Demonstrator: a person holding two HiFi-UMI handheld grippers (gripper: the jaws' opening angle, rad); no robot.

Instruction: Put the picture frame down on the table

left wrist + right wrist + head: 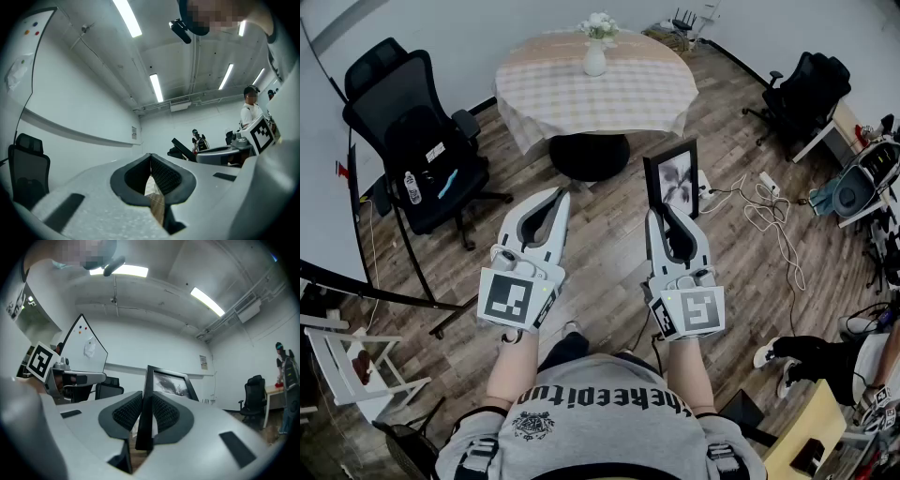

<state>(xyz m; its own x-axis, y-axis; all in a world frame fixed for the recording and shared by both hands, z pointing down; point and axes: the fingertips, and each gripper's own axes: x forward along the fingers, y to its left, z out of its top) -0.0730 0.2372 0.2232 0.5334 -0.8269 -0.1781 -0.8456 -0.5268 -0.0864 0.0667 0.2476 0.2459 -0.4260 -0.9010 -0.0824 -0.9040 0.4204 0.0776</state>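
My right gripper (pixel 665 213) is shut on the lower edge of a black picture frame (pixel 673 175) that holds a grey ink picture, held upright above the wood floor. In the right gripper view the frame (pixel 161 386) stands clamped edge-on between the two ribbed pads. My left gripper (pixel 562 201) is shut with nothing in it, held level beside the right one. Its jaws meet tip to tip in the left gripper view (pixel 151 157). The round table (pixel 649 92) with a checked cloth stands ahead, beyond both grippers.
A white vase of flowers (pixel 596 47) stands on the table's far side. A black office chair (pixel 417 141) is at the left, another (pixel 809 89) at the right. Cables and a power strip (pixel 766 204) lie on the floor at the right. A white stool (pixel 342 361) is nearby.
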